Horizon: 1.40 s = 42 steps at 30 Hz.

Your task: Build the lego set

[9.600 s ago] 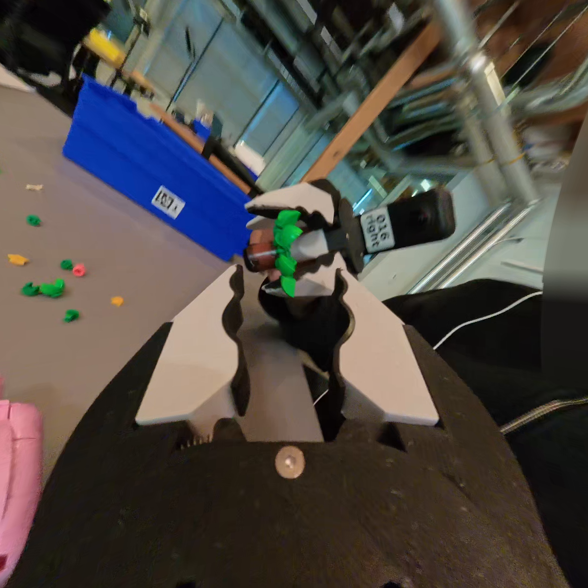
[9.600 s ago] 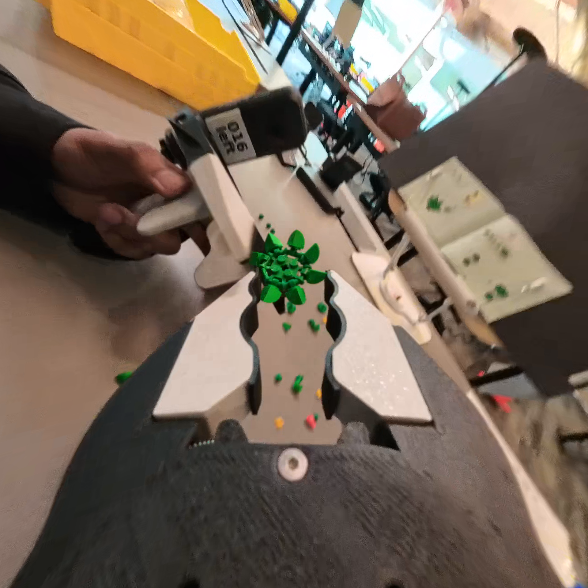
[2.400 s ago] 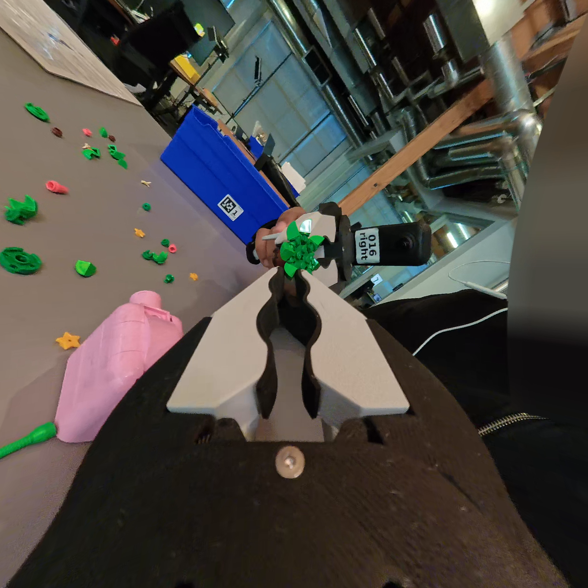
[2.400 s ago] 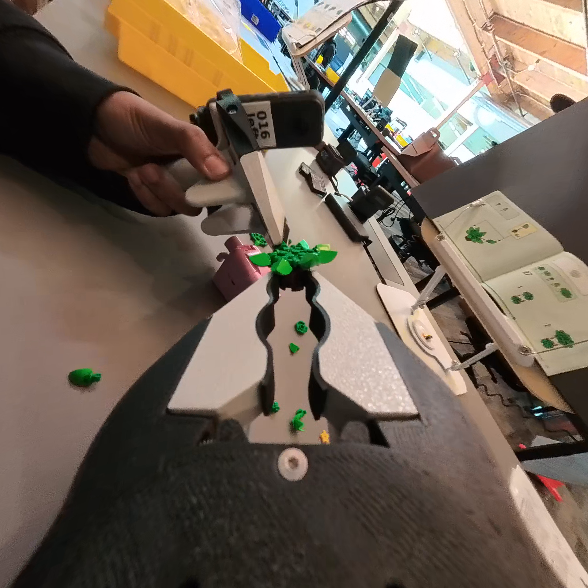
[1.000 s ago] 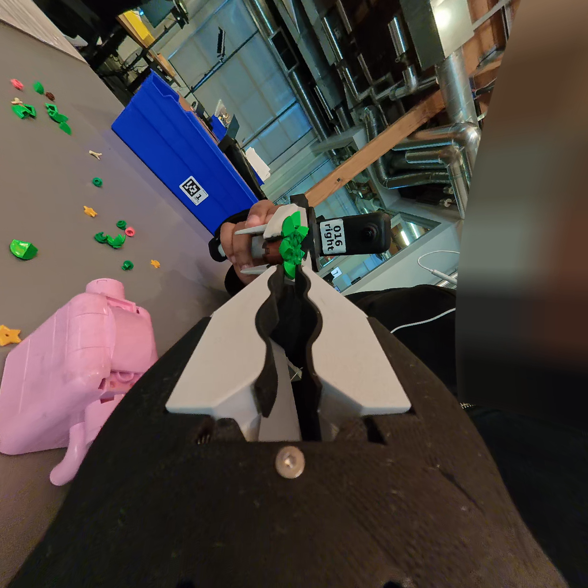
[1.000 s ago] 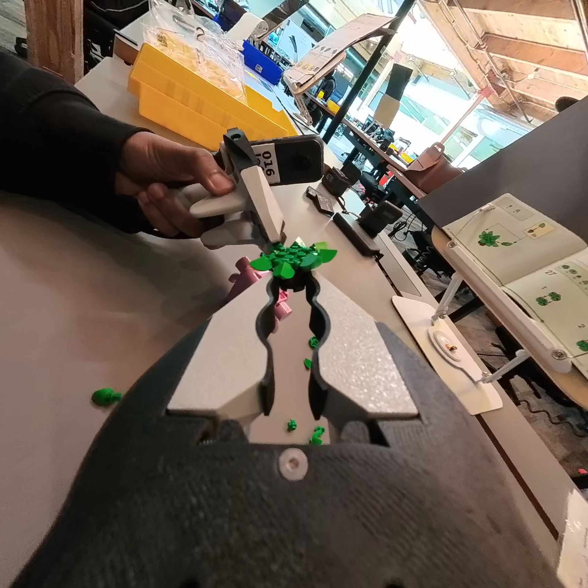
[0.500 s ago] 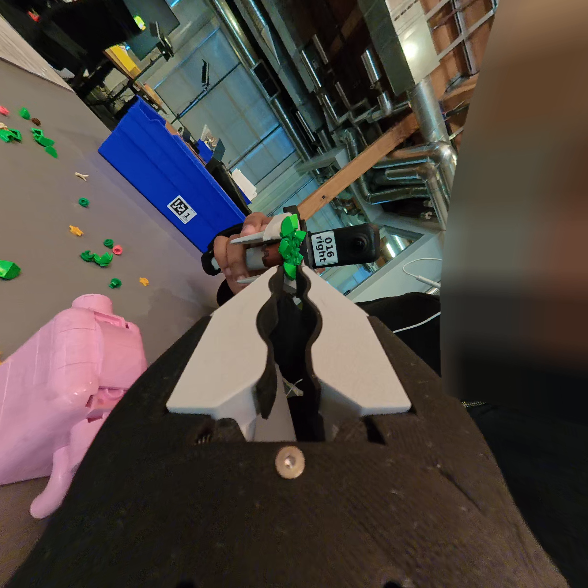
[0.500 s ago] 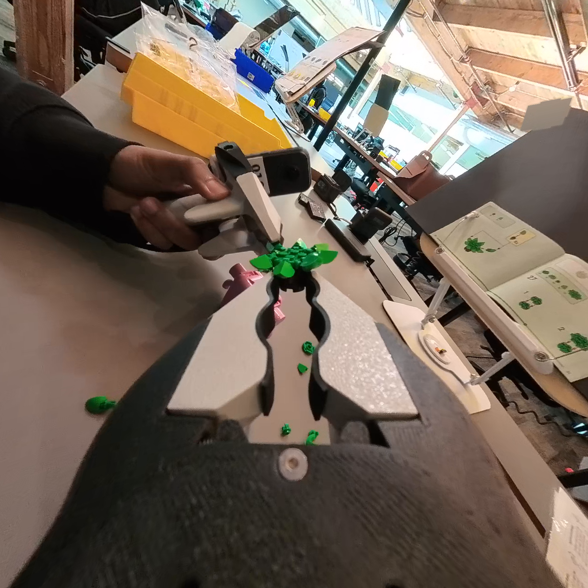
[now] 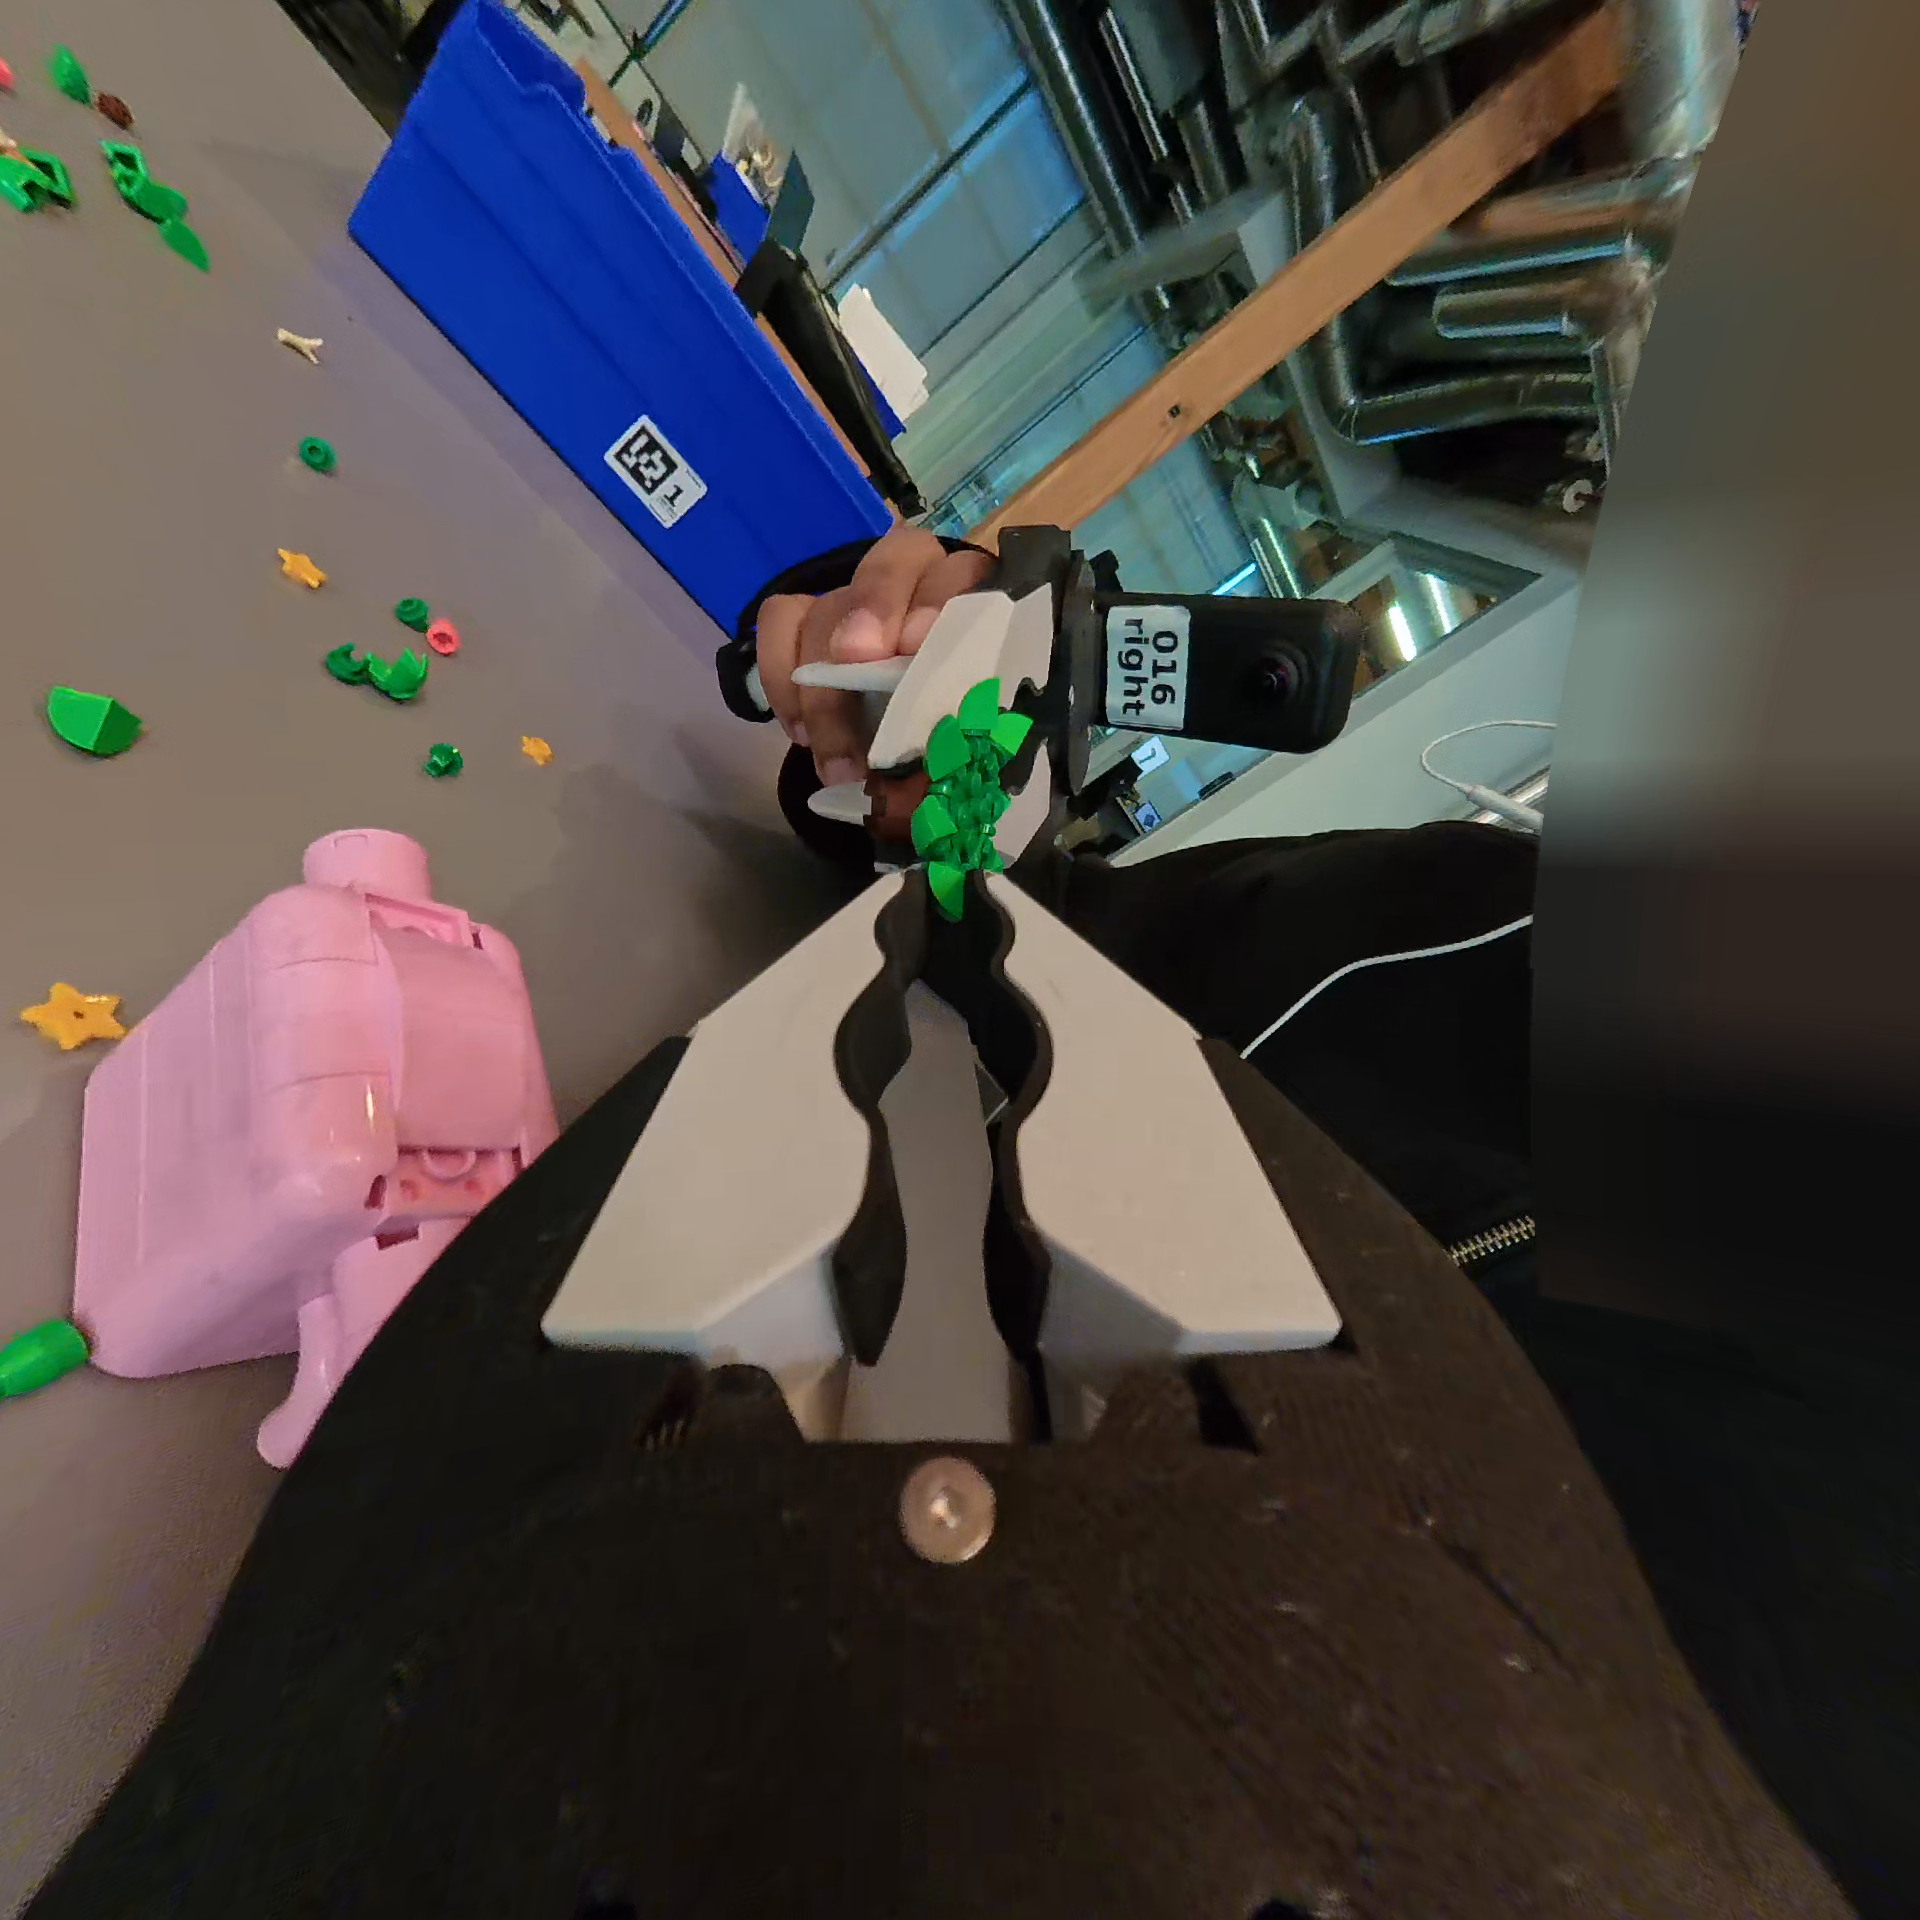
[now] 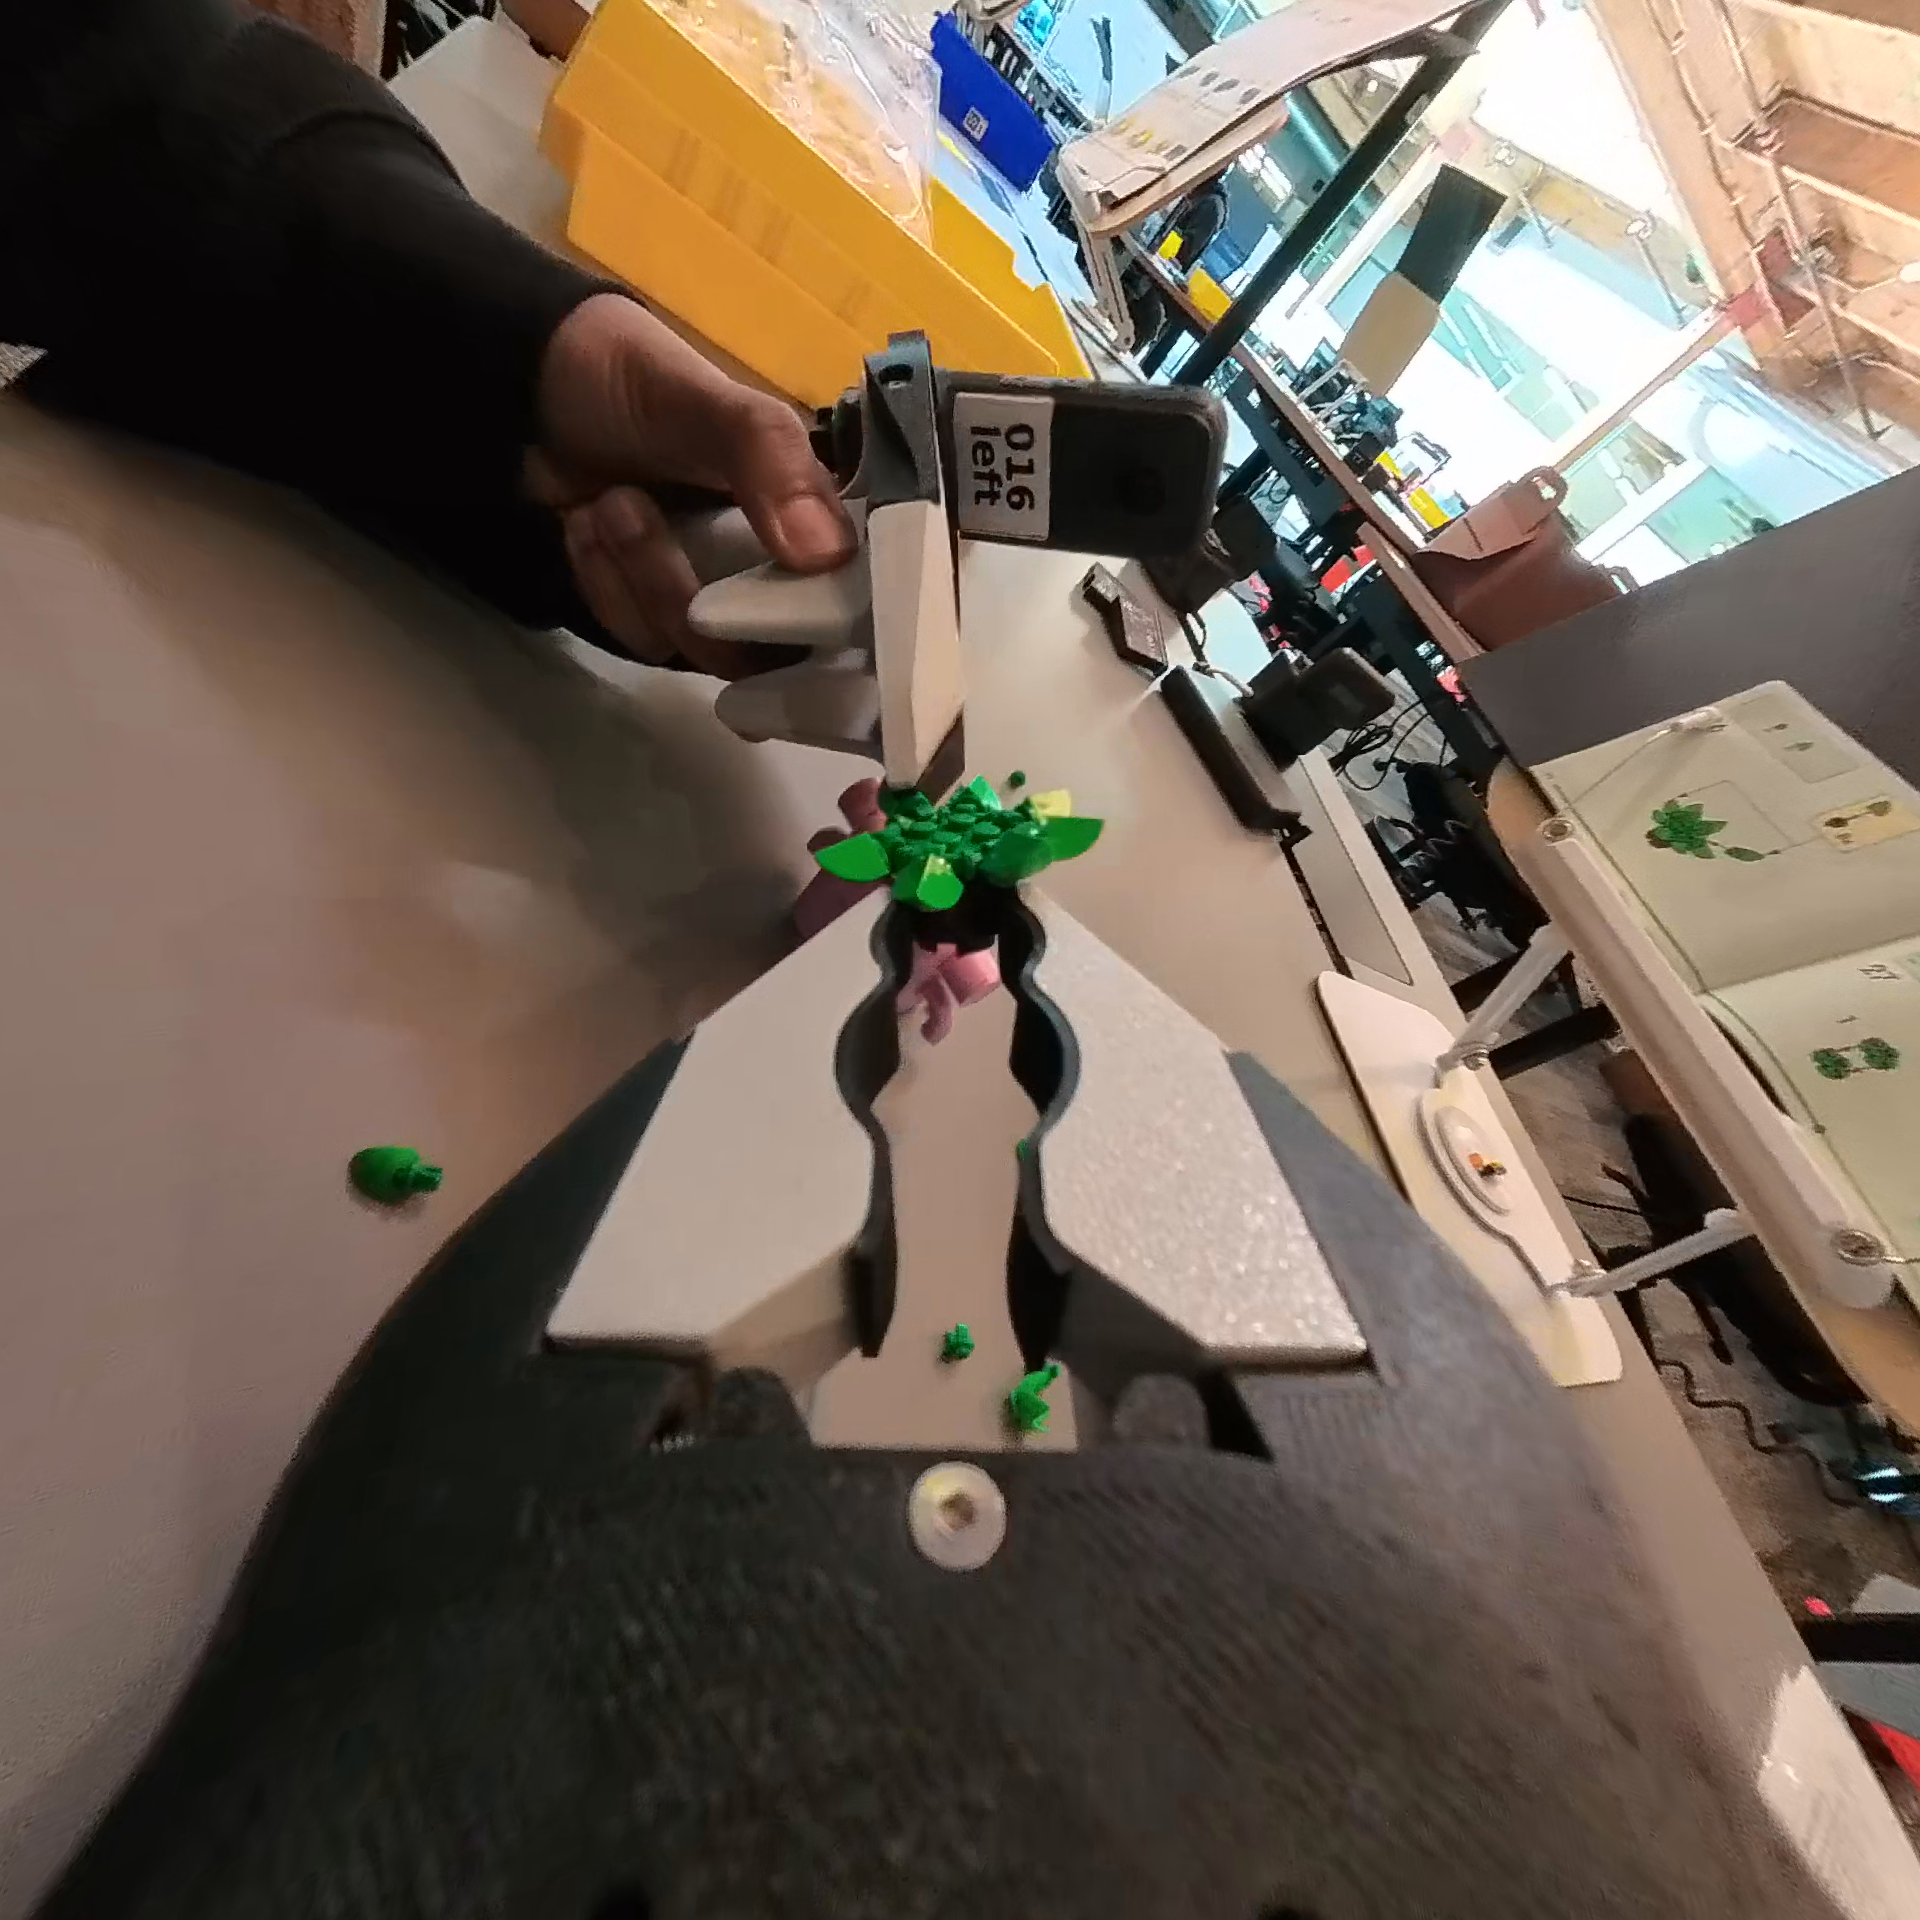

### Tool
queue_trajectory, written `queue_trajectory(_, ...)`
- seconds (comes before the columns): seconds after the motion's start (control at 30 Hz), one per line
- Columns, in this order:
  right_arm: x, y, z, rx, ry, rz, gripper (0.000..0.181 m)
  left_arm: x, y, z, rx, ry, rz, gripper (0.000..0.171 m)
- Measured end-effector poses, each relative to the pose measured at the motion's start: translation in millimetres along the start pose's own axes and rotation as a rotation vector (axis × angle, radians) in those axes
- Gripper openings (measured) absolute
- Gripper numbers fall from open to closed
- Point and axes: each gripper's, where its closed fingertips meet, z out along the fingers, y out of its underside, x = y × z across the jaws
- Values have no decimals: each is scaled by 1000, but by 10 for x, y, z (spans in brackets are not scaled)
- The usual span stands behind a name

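Note:
A green leafy Lego rosette on a dark brown stem is held above the grey table. My right gripper is shut on the stem just under the leaves. In the left wrist view the rosette shows edge-on between the right gripper's white fingers. My left gripper is shut, with a green leaf at the rosette's lower edge between its tips. In the right wrist view the left gripper's fingertips touch the rosette's far left edge.
A pink Lego piece lies on the table below the left gripper, with a yellow star and loose green bits beyond. A blue bin, yellow bins and an open instruction booklet surround the work area. The pink Lego piece is about equally far from each gripper, around 10 cm.
My left gripper, open 9.6 s ago, is now shut at the rosette's edge. Over the last second both grippers stayed joined at the rosette and shifted only slightly.

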Motion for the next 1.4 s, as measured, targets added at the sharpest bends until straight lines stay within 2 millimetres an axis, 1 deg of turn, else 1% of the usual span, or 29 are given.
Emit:
queue_trajectory(0.2,-31,30,14,-29,-1,-48,14,-33,44,-3,-37,-25,4,3)
queue_trajectory(0.47,-24,36,22,-37,9,-46,14,-40,41,-4,-34,-32,17,3)
queue_trajectory(0.6,39,31,21,-21,36,-10,14,-43,-34,-6,22,-38,62,3)
queue_trajectory(0.63,62,27,18,-11,42,14,14,-41,-53,0,39,-38,73,5)
queue_trajectory(0.67,85,23,11,3,47,38,14,-65,-64,7,50,-52,74,26)
queue_trajectory(0.7,108,22,2,17,50,64,14,-70,-63,8,53,-50,73,36)
queue_trajectory(0.77,176,45,-23,33,62,123,14,-25,-92,-11,73,-16,71,42)
queue_trajectory(0.87,268,59,-72,75,65,223,14,-3,-140,-41,102,-15,96,40)
queue_trajectory(0.97,298,15,-102,130,51,290,14,19,-135,-19,101,-13,117,36)
queue_trajectory(1.2,190,-62,-54,152,28,241,14,122,-145,15,130,85,52,32)
queue_trajectory(1.4,125,-163,-42,186,10,227,14,144,-155,40,154,136,-17,37)
